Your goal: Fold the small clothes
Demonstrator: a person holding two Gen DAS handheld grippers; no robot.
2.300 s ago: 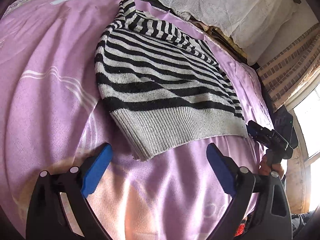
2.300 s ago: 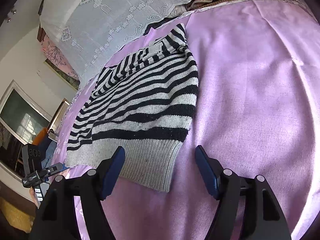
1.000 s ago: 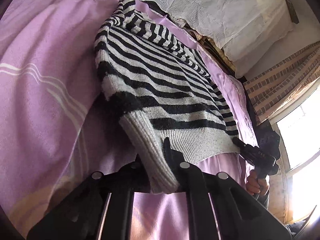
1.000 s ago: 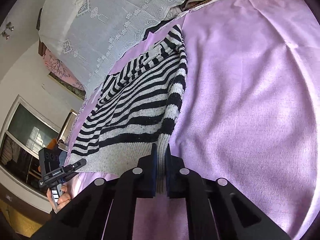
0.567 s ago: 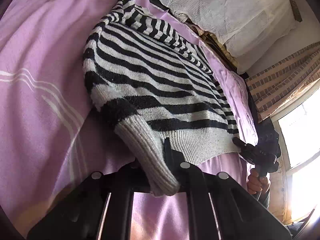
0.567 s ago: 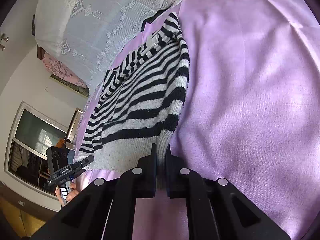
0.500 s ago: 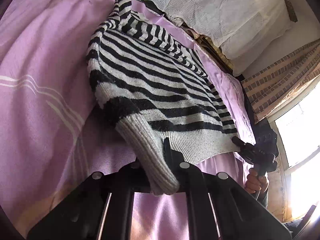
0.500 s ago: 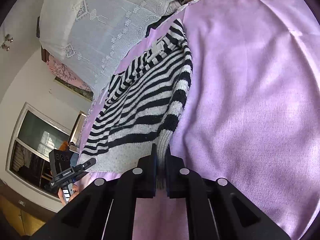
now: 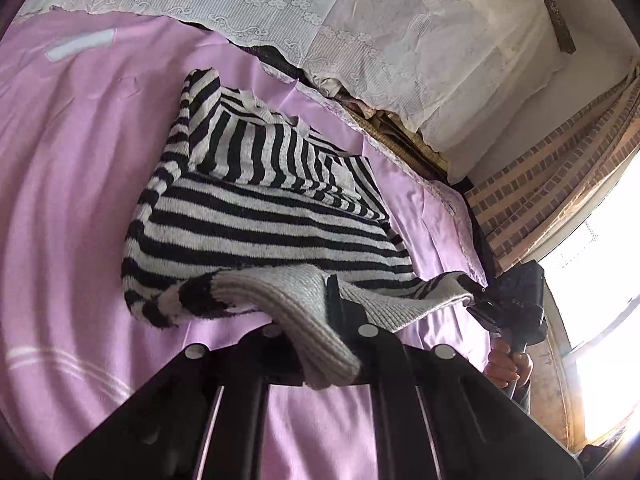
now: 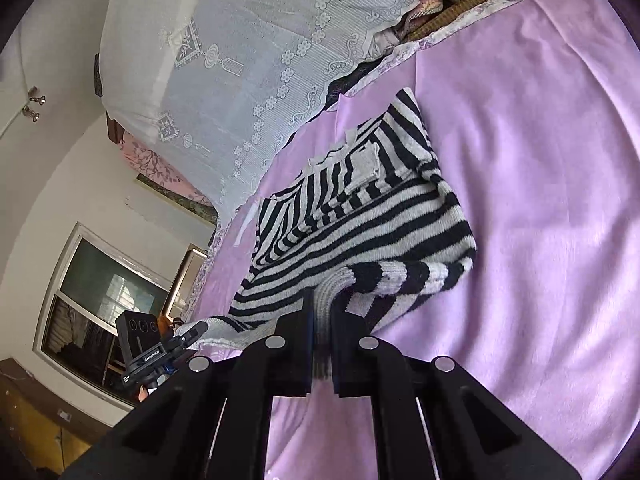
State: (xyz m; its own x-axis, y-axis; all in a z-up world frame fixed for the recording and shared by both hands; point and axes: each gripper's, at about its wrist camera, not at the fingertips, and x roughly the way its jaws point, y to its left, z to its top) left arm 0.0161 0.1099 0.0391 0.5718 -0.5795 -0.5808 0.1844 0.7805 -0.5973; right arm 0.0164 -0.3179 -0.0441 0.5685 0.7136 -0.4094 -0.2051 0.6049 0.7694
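Note:
A small black-and-white striped sweater [image 9: 260, 232] with a grey ribbed hem lies on a purple bedsheet [image 9: 80, 168]. My left gripper [image 9: 316, 308] is shut on one corner of the hem and holds it lifted over the sweater's body. My right gripper [image 10: 322, 312] is shut on the other hem corner; it also shows in the left wrist view [image 9: 480, 300]. The hem is carried toward the collar end [image 10: 352, 160], so the lower half bulges over the upper half. The left gripper shows in the right wrist view [image 10: 192, 332].
A white lace cover [image 9: 360, 20] drapes over pillows at the head of the bed. A checked curtain [image 9: 560, 168] and a bright window are at the right of the left wrist view. A dark window [image 10: 104, 292] shows in the right wrist view.
Both grippers, open at first, closed on the hem corners, lifted them and carried them forward toward the collar. The sweater now doubles over itself.

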